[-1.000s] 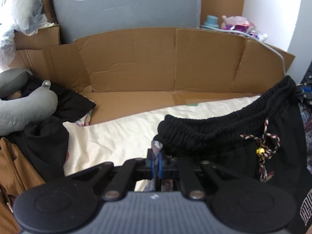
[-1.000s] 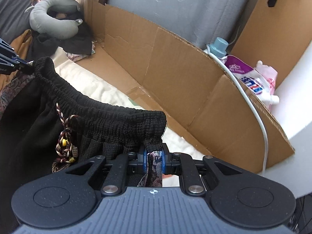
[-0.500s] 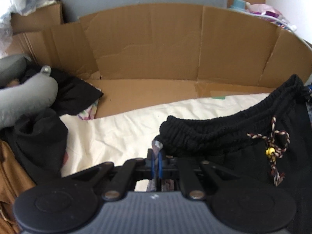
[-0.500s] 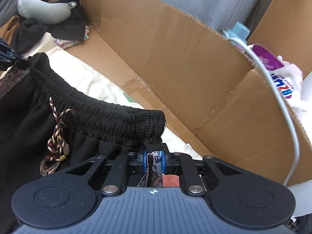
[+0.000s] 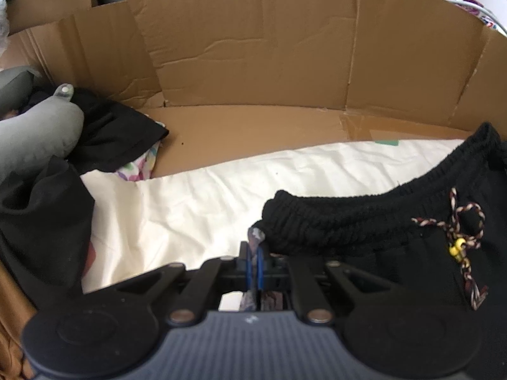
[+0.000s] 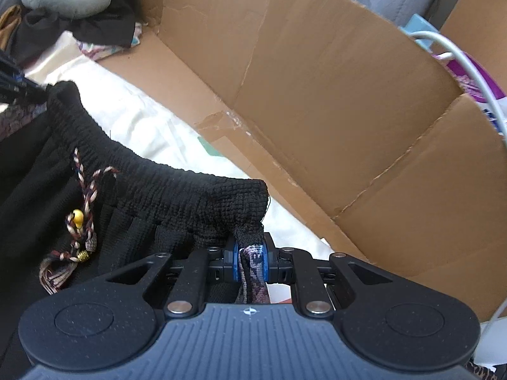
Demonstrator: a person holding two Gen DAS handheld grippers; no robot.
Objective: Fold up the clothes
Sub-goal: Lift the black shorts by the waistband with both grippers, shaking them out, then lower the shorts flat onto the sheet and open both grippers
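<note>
Each tool was pinched tight on one end of the waistband of a pair of black knit trousers with a ribbed elastic waist (image 5: 348, 218): the left tool (image 5: 253, 262) held the left corner, the right tool (image 6: 248, 258) the right corner, with a strip of patterned fabric squeezed between the blue pads in both views. The waistband hung stretched between them above the cream sheet (image 5: 196, 202) of the bed, sagging slightly in the middle, and the braided multicolour drawstring with a yellow bead (image 6: 77, 218) dangled near its centre. The legs fell below the cameras, so how they lay could not be seen. Beyond the sheet stood a brown cardboard wall (image 5: 253, 47), and at the far left lay a grey neck pillow (image 5: 35, 133) on a heap of dark clothes (image 5: 104, 133). The step in hand looked like spreading the garment before the first fold. The next move likely called for lowering both corners together, keeping the band taut and level, so the trousers lay flat on the sheet clear of the pile.
</note>
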